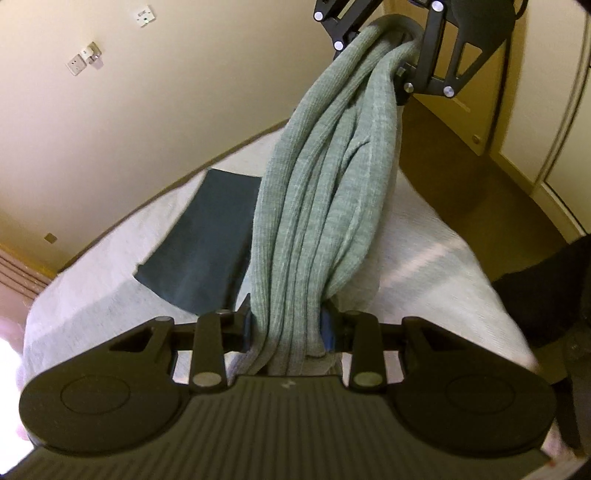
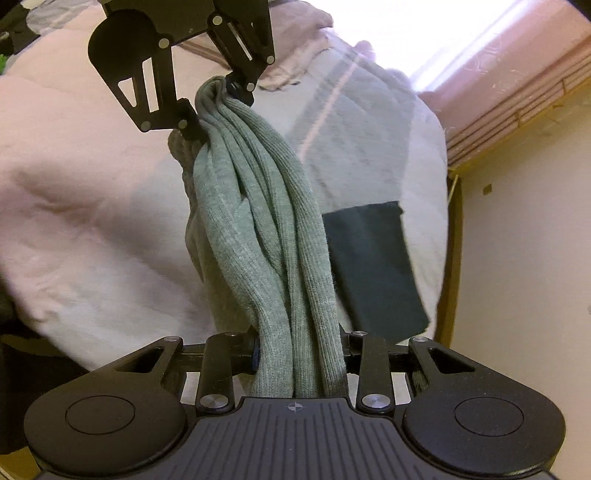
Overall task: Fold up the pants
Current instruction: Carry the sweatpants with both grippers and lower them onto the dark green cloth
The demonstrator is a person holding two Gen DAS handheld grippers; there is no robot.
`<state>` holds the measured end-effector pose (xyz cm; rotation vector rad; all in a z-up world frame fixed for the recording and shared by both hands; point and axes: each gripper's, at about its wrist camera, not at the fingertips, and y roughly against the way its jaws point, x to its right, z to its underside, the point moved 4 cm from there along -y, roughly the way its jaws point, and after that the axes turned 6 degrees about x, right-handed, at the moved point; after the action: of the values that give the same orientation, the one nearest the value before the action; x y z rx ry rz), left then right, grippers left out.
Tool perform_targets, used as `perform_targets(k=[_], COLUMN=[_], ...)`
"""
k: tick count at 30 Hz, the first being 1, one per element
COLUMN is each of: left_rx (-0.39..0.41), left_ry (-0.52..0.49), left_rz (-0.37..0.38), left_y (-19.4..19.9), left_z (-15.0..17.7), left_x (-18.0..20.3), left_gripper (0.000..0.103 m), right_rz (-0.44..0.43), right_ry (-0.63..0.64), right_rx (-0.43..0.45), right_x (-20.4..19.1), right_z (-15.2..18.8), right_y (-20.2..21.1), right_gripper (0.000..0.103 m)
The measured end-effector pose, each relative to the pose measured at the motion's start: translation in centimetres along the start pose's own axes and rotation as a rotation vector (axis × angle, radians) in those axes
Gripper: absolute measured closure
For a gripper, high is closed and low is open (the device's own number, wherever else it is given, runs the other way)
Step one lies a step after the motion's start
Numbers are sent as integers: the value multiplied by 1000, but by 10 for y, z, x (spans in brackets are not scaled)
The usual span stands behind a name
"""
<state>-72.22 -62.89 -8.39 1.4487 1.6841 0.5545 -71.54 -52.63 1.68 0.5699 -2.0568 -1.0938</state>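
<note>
Above the bed, the green pants hang bunched like a rope between two tongs. Left tongs pinch one end and right tongs pinch the other, probably to lift and stretch the pants before laying them flat. Soft ribbed knit, all wrinkled (a dark cloth lies below).

Cream walls with sockets, a pale-covered bed, bright window.
</note>
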Motion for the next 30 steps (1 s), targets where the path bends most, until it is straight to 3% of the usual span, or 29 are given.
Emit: perform_targets(k=[8, 11, 14, 16, 18, 22, 25, 30], left_rx=[-23, -31, -21, -25, -48, -109, -78, -67], left_ry=[90, 43, -41, -68, -79, -115, -150, -161], left_rz=[-144, -265, -386, -428, -446, -394, -441, -433], left_y=[-107, -148, -195, -236, -285, -358, -367, -355], left_z=[-51, -66, -58, -38, -5, 53, 69, 61], left_x=[-140, -190, -212, -209, -188, -121, -95, -102], left_gripper=[74, 74, 74, 74, 74, 74, 74, 75], right_rz=[13, 66, 167, 227, 271, 235, 255, 287], right_ry=[74, 103, 135, 150, 160, 207, 272, 274], right_rx=[75, 123, 191, 220, 236, 186, 209, 235], right_x=[166, 227, 267, 272, 250, 179, 145, 142], right_z=[15, 18, 27, 39, 61, 114, 138, 147], right_y=[-80, -114, -158, -197, -235, -323, -338, -326], right_gripper=[73, 73, 73, 73, 73, 72, 71, 71])
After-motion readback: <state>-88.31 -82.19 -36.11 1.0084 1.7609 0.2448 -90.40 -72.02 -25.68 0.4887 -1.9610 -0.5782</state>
